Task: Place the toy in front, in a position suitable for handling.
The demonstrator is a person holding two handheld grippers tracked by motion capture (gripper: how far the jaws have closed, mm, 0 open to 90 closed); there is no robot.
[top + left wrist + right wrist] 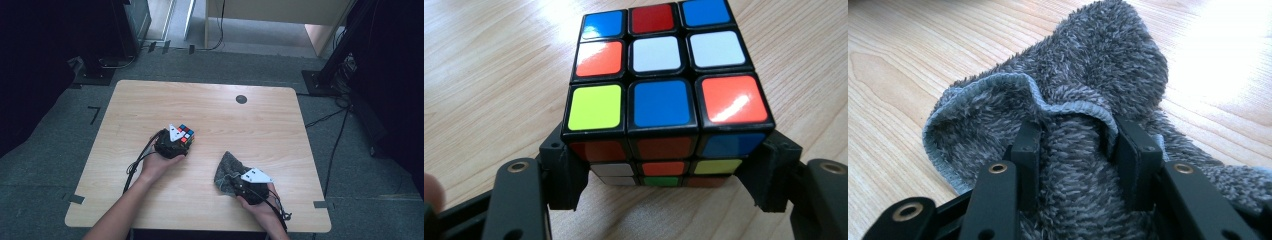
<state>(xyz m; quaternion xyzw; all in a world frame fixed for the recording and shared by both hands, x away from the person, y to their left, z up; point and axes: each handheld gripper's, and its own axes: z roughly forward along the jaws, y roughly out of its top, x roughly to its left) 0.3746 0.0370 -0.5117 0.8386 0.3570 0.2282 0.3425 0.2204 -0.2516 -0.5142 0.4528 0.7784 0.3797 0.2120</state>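
The scrambled 3-by-3 colour-tiled plastic puzzle cube (664, 95) is clamped low at 2 opposite sides by the left gripper (664, 175) fingers, steadied on the pale wooden table (150, 100). The fluffy grey cloth (1088, 100) is pinched in a fold by the right gripper (1080, 150), seemingly kept ready for wiping the cube.

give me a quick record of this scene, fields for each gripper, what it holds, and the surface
left hand-held gripper: shut on the cube, jaws clamp its lower sides
cube: scrambled colour cube, sits on the table; top face shows blue, red, orange, white and yellow tiles
right hand-held gripper: shut on a fold of the cloth
cloth: grey, fluffy, bunched, lies on the table
table: light wood, small dark round spot near the far edge
layout: cube left of the cloth in the high view, apart
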